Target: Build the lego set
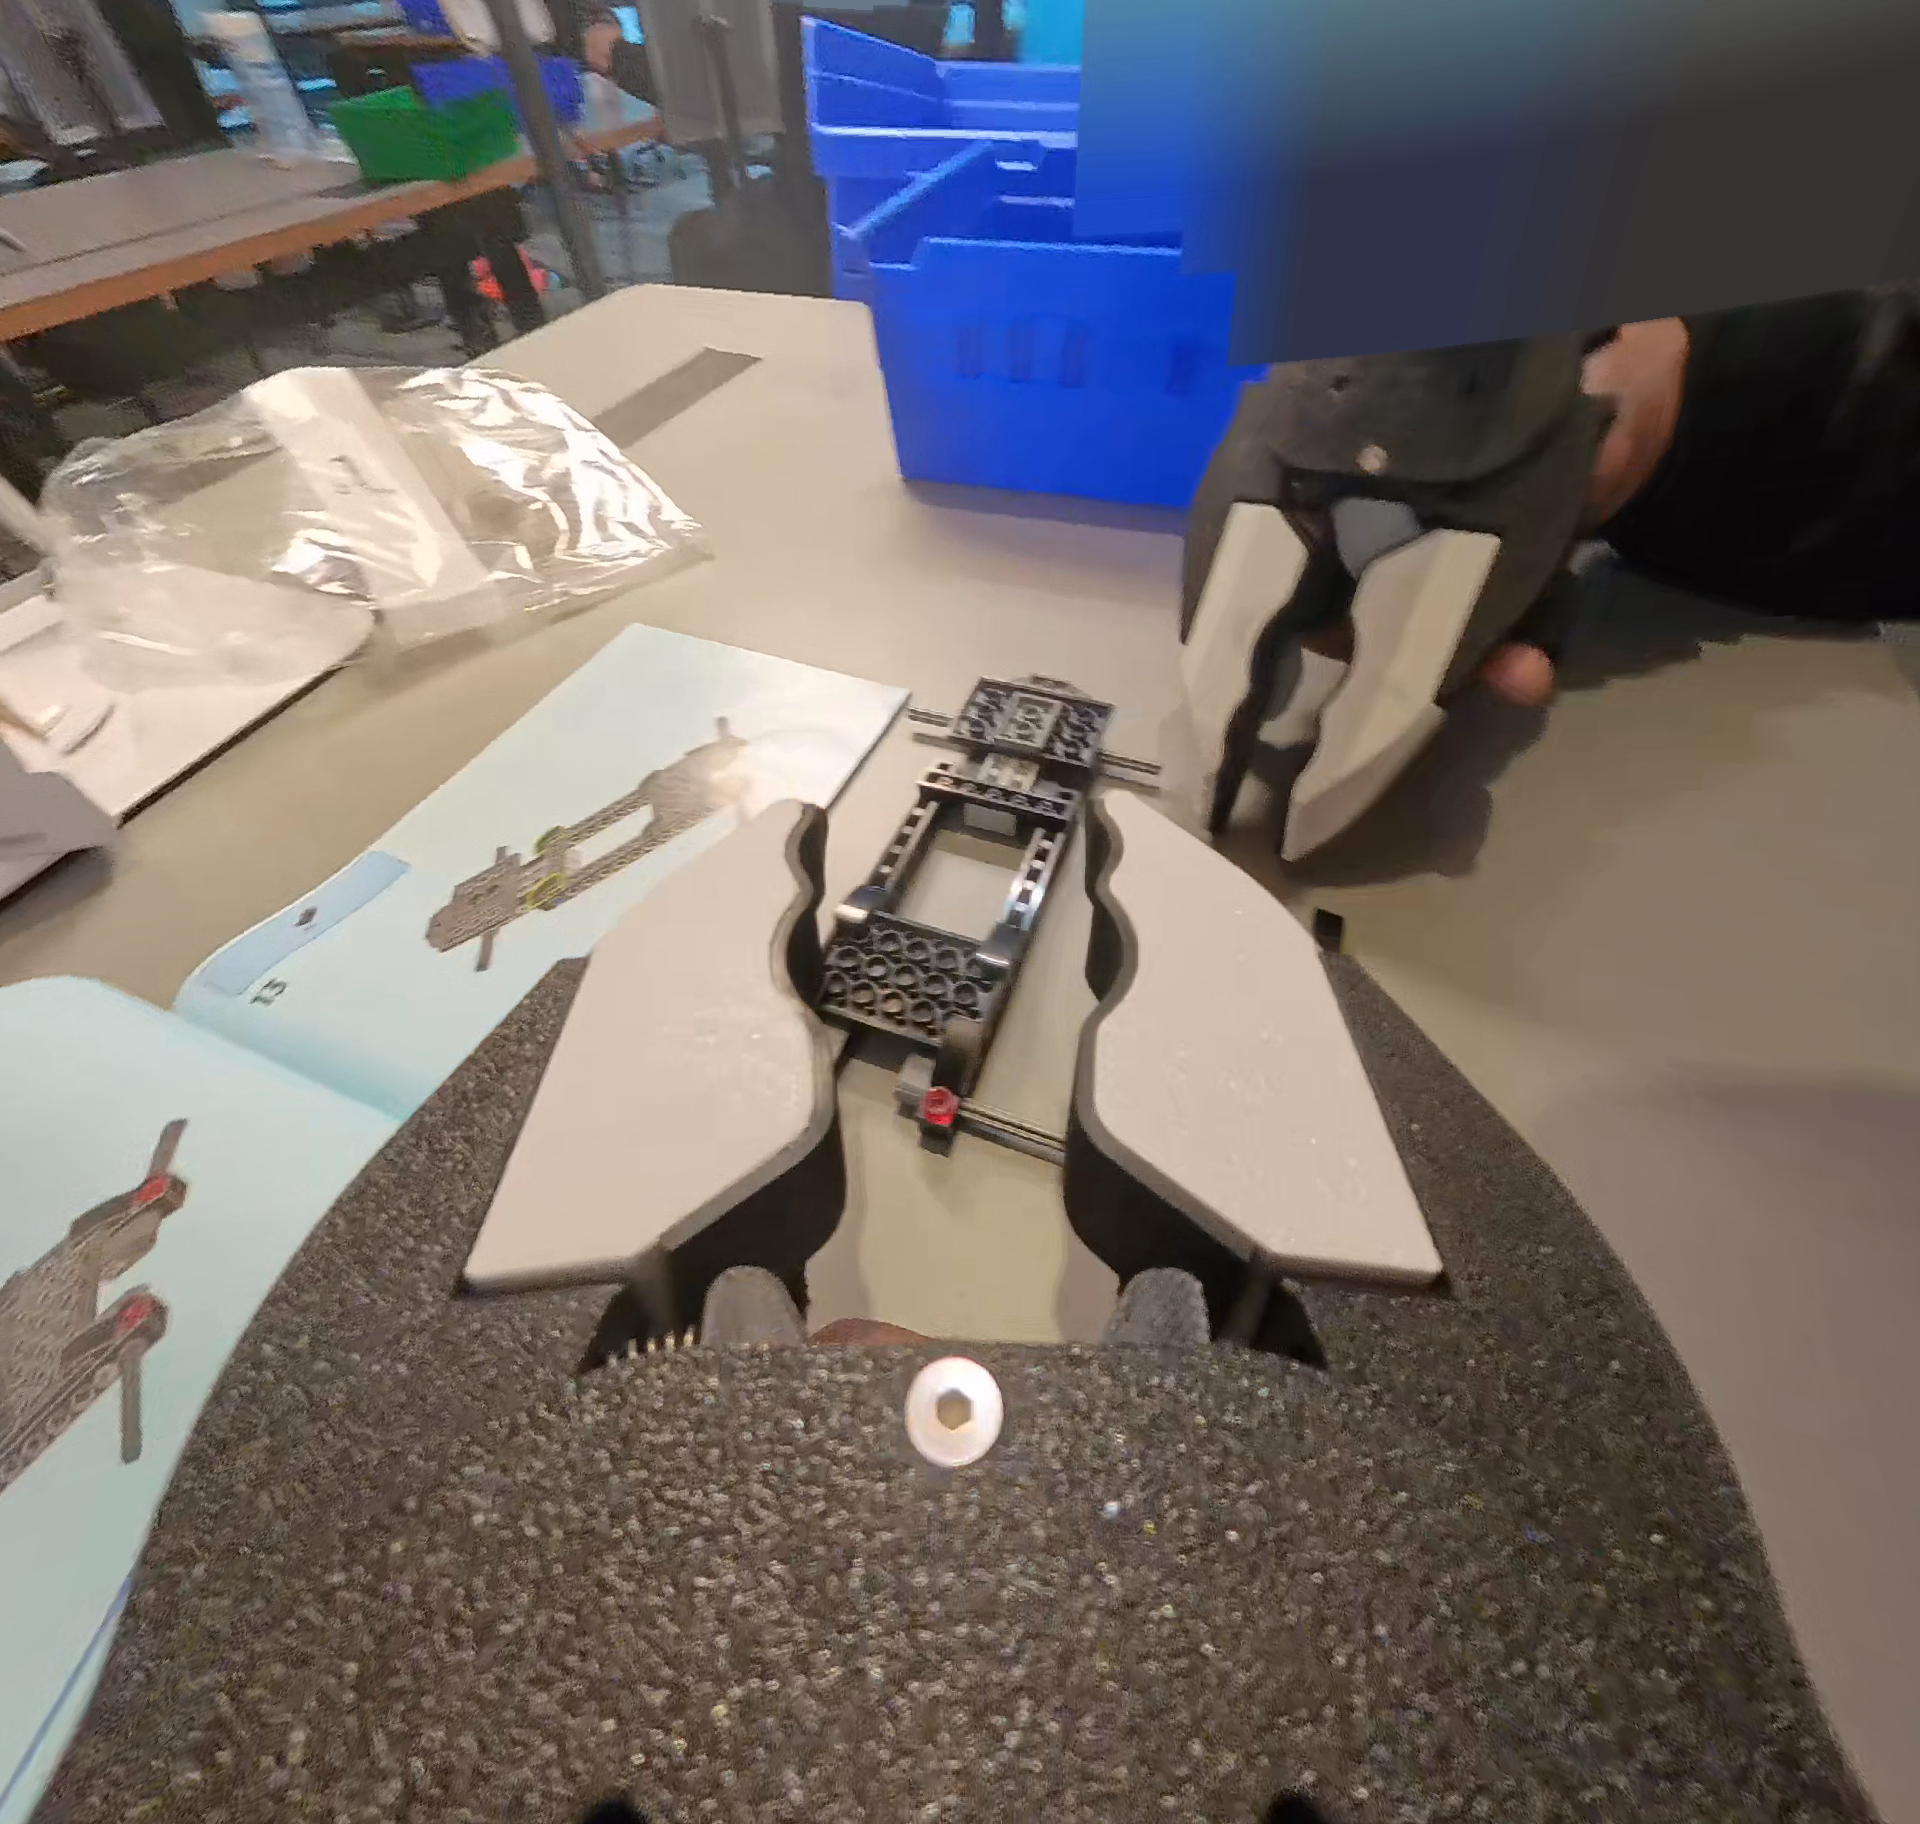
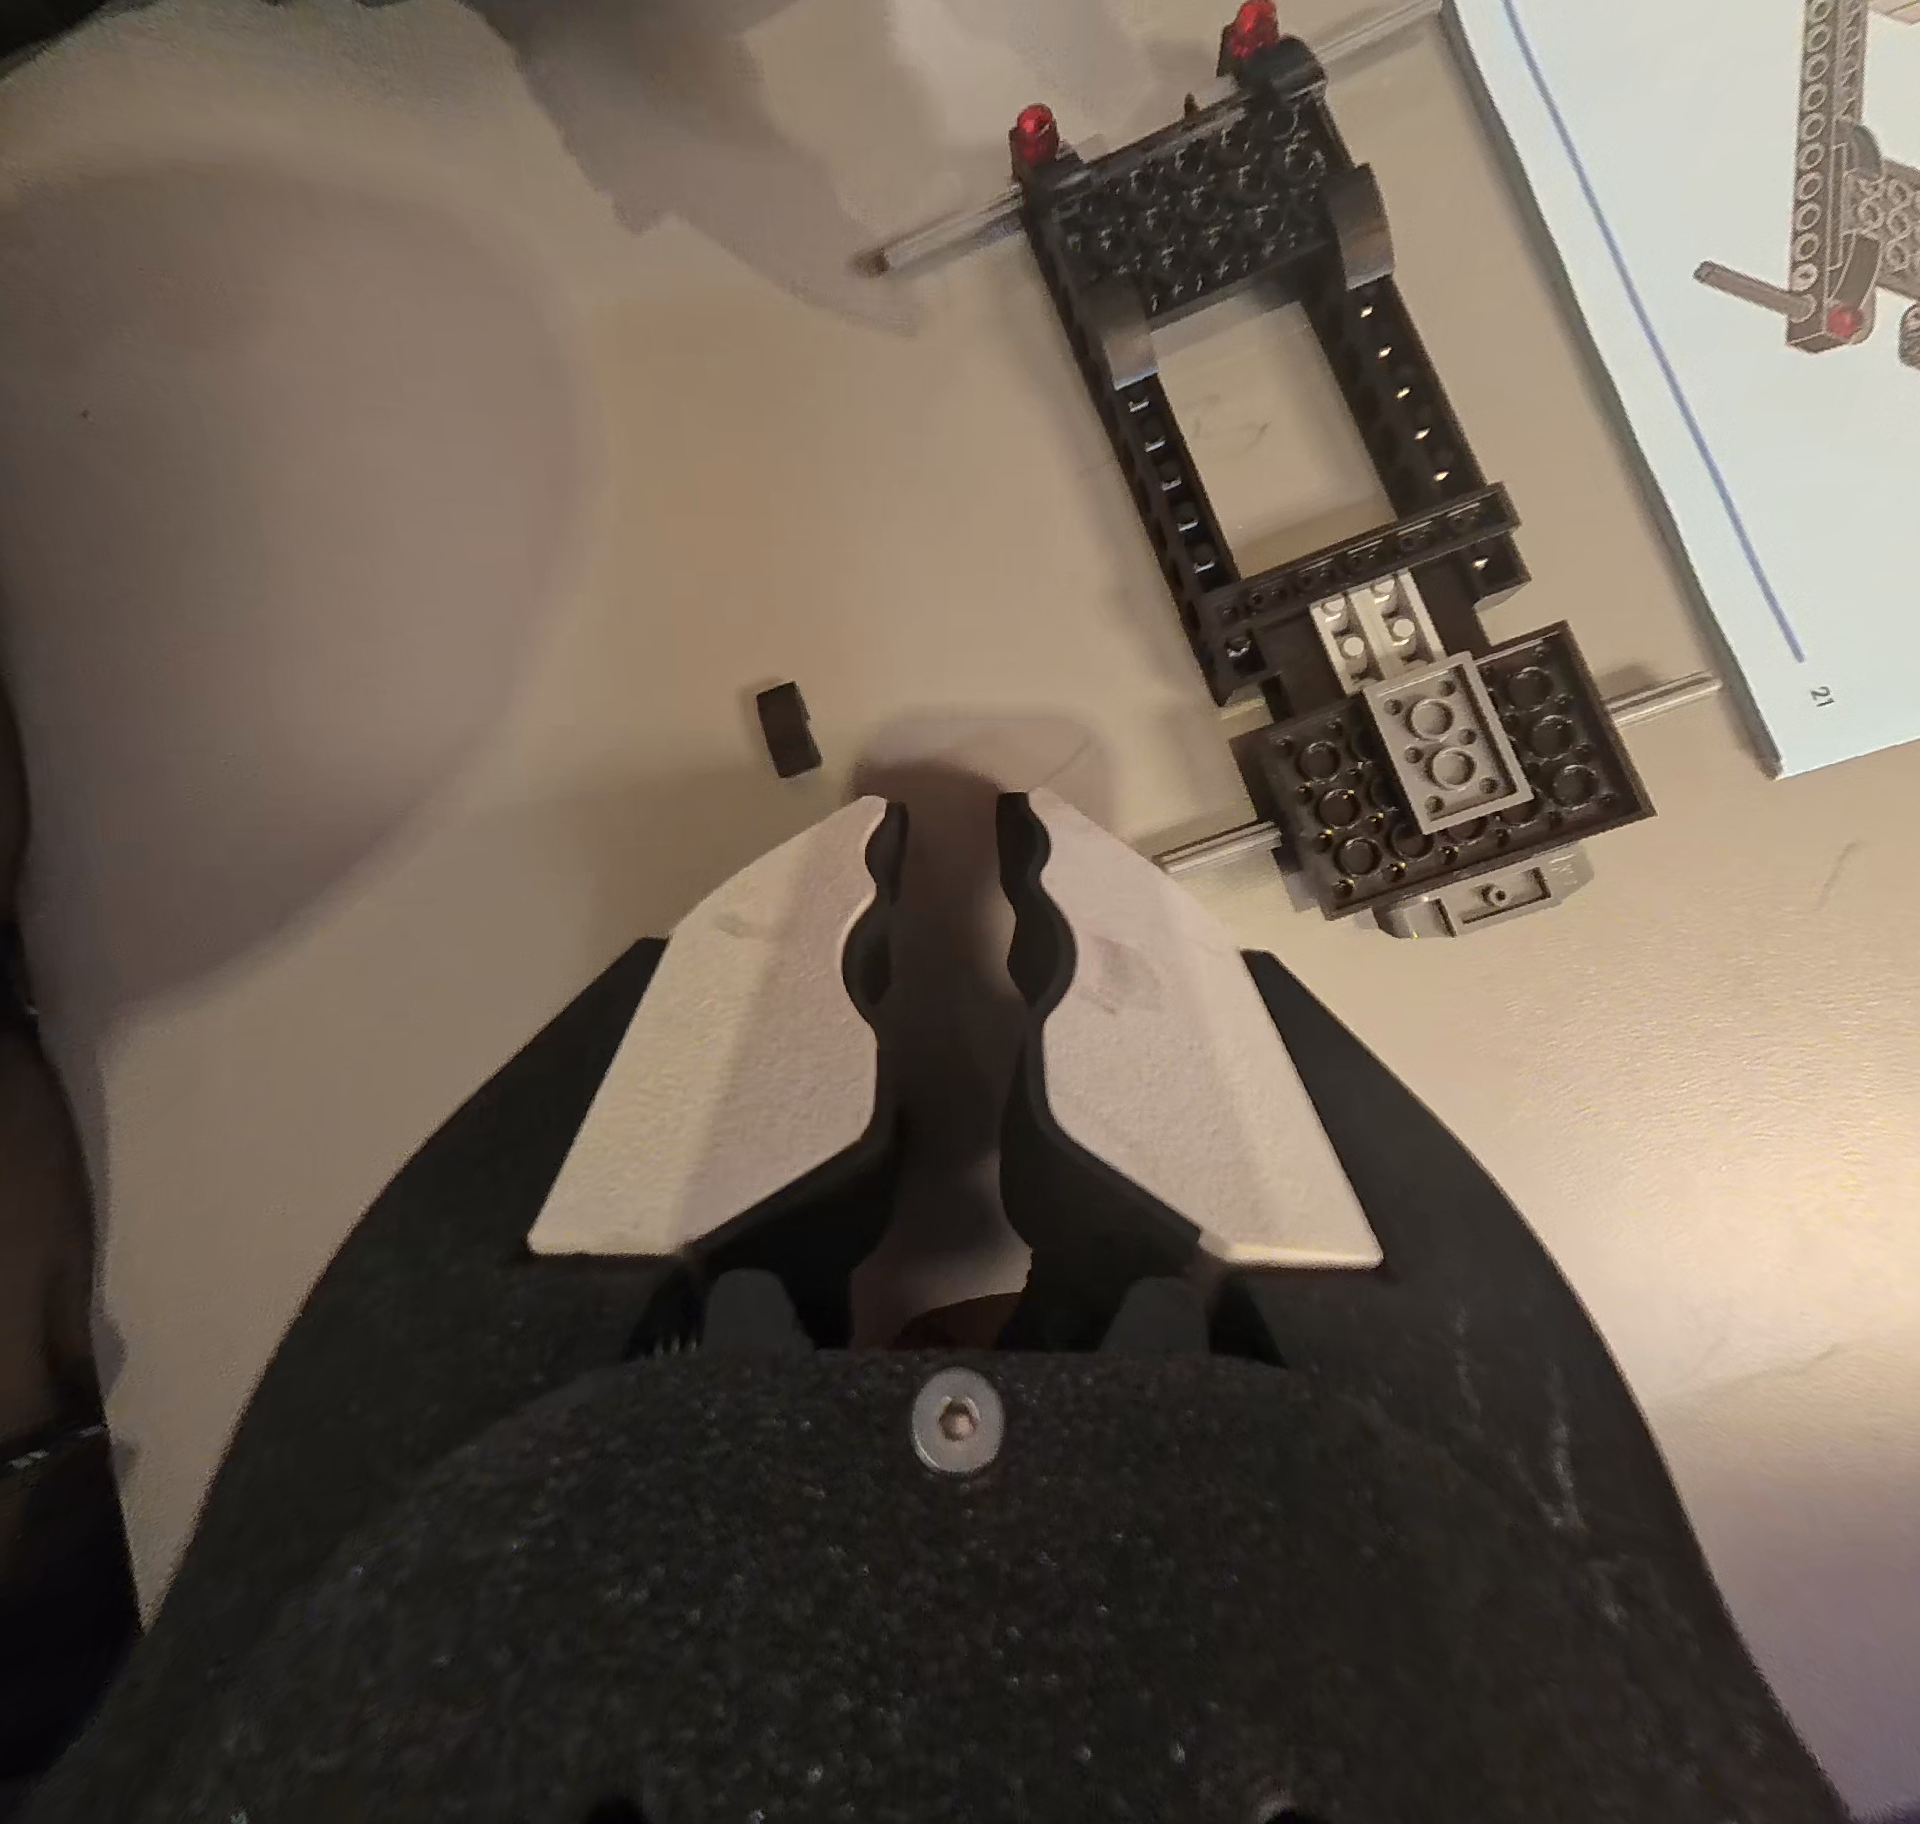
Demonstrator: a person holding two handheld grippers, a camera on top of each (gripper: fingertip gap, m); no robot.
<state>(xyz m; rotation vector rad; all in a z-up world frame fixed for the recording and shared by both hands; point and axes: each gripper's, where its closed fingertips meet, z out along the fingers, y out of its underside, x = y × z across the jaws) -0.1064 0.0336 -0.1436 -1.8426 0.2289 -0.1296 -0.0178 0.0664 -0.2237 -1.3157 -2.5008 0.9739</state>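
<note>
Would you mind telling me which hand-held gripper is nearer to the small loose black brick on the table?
Right. The right hand-held gripper hovers open just beside the small black brick. The left hand-held gripper straddles the black chassis, farther away.

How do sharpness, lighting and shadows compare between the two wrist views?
Left wrist view: right gripper and plastic bag motion-blurred, instruction booklet shows glare, edges bend. Right wrist view: warmer, brick chassis sharp, broad soft shadows across table.
</note>
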